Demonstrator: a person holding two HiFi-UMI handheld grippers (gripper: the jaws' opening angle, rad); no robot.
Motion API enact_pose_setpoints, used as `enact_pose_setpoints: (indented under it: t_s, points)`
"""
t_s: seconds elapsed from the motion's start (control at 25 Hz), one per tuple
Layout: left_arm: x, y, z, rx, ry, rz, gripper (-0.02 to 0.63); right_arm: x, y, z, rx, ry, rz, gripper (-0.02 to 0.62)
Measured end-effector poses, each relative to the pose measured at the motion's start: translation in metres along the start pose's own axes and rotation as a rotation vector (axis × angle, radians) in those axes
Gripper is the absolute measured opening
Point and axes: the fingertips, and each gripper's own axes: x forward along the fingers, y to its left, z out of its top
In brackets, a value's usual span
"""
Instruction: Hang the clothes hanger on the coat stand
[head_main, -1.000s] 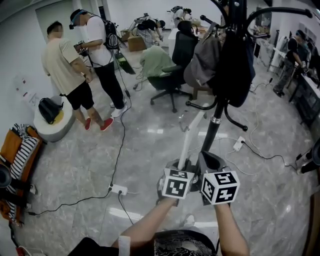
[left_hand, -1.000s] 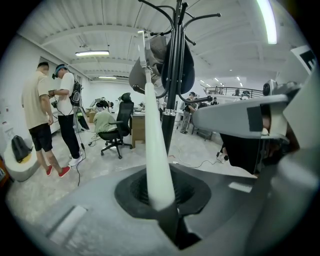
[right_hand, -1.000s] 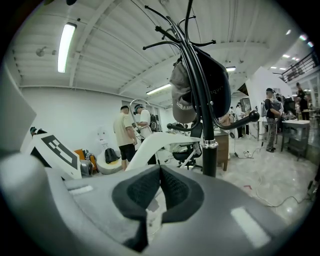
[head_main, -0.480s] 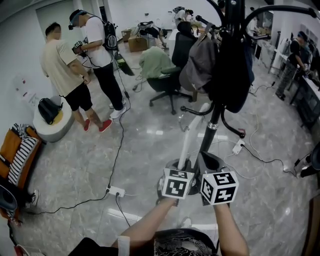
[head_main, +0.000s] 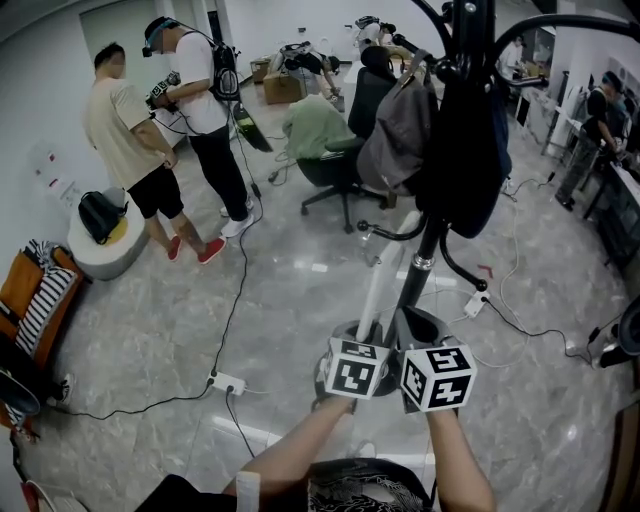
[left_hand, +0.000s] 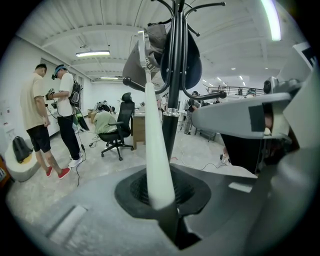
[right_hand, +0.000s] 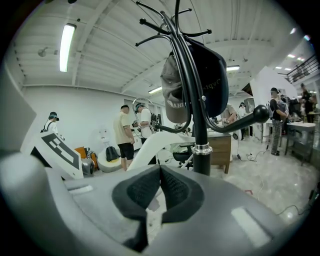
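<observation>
I hold a white clothes hanger (head_main: 372, 290) with both grippers, side by side low in the head view. In the left gripper view the hanger (left_hand: 152, 125) rises from the shut left gripper (left_hand: 161, 195) toward the black coat stand (left_hand: 172, 75). My left gripper (head_main: 362, 338) and right gripper (head_main: 420, 328) sit just short of the stand's pole (head_main: 428, 250). In the right gripper view the right gripper (right_hand: 160, 175) is shut with a white piece of the hanger (right_hand: 150, 142) between its pads, and the stand (right_hand: 200, 125) is close ahead. A grey cap (head_main: 400, 125) and a dark cap (head_main: 470, 130) hang on the stand.
Two people (head_main: 130, 150) stand at the far left by a round stool (head_main: 100, 250) with a black bag. An office chair (head_main: 350, 150) stands behind the coat stand. A cable and power strip (head_main: 228, 382) lie on the floor at left. Another person (head_main: 600, 120) is at the right.
Both grippers with the hanger have moved forward toward the coat stand, which now looks nearer and larger. The grip on the hanger is unchanged.
</observation>
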Motion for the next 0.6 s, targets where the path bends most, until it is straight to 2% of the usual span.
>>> enact_pose_setpoints:
  t_s: [0.6]
  points:
    - [0.043, -0.008, 0.001, -0.006, 0.027, 0.028, 0.038, 0.019, -0.029, -0.002, -0.007, 0.010, 0.054, 0.000]
